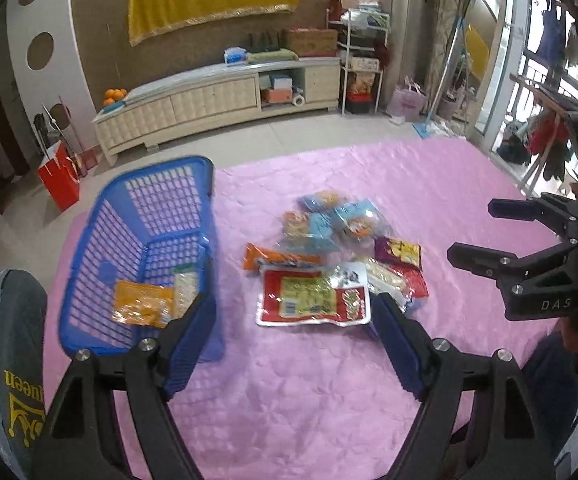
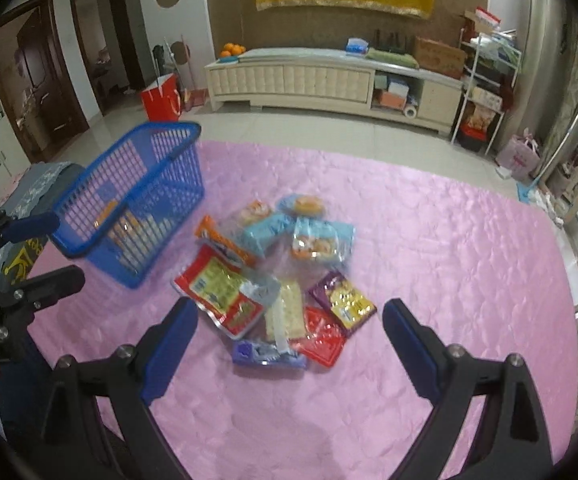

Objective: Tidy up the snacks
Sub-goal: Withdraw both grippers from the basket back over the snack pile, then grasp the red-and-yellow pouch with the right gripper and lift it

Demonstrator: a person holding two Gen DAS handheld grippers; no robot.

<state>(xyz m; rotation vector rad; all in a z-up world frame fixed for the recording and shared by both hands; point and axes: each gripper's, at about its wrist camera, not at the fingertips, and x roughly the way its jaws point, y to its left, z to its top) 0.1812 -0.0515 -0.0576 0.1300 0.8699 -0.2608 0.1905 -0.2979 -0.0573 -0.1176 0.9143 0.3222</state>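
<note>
Both cams ride on the grippers and look forward and down along their own fingers at a pink cloth (image 1: 309, 400) on a table, room wall and TV cabinet (image 1: 217, 100) up top. Left cam sits over the near left part, close to the basket (image 1: 89, 280), with the snack pile (image 1: 329, 264) dead ahead and the right gripper (image 1: 485, 236) poking in at its right edge. Right cam sits further right, pile (image 2: 281, 280) right in front, basket (image 2: 89, 208) off to the left and the left gripper (image 2: 53, 248) at its left edge, so both share the pile, basket, cloth and back wall.
</note>
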